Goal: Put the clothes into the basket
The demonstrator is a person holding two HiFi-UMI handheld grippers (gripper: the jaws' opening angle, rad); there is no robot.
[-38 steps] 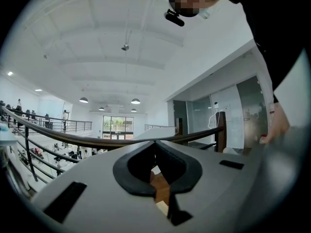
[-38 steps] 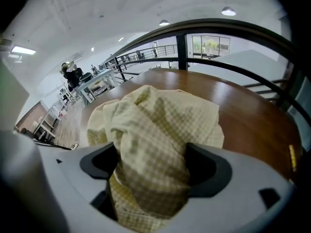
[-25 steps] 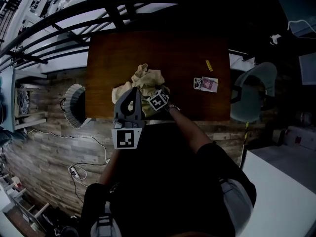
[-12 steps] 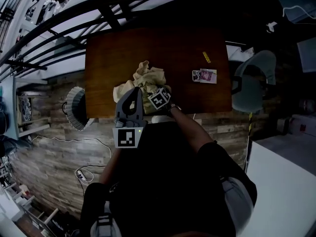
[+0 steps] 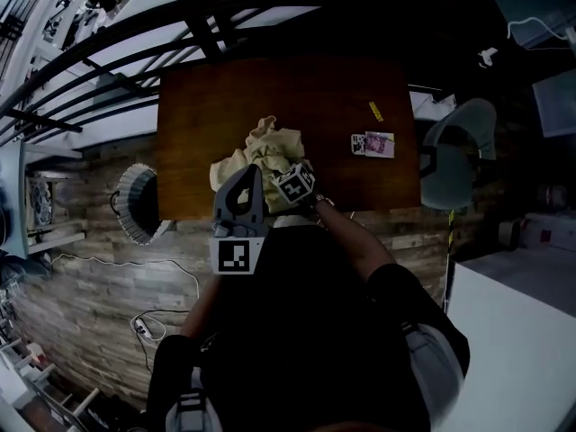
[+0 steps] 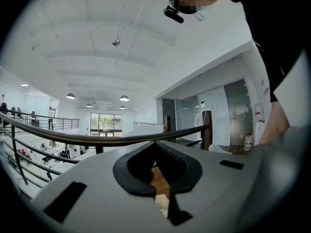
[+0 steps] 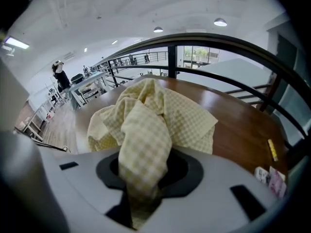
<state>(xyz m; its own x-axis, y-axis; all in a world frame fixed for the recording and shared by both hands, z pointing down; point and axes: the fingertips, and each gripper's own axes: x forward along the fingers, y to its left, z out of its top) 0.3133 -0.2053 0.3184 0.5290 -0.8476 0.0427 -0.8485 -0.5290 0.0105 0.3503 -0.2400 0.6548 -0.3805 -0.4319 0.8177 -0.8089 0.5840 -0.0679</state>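
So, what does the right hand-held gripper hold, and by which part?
The yellow checked cloth, by a bunched fold between jaws that have just been closing.

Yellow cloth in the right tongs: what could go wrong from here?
The right tongs have just been closing on one fold of the cloth; the rest lies on the table, so it may slip out. The basket stands on the floor past the table edge; trailing cloth could snag there.

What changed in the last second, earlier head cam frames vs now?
The right gripper has just been closing its jaws and now pinches a fold of the yellow checked cloth. The left gripper, the rest of the cloth pile on the table and the basket on the floor stayed as they were.
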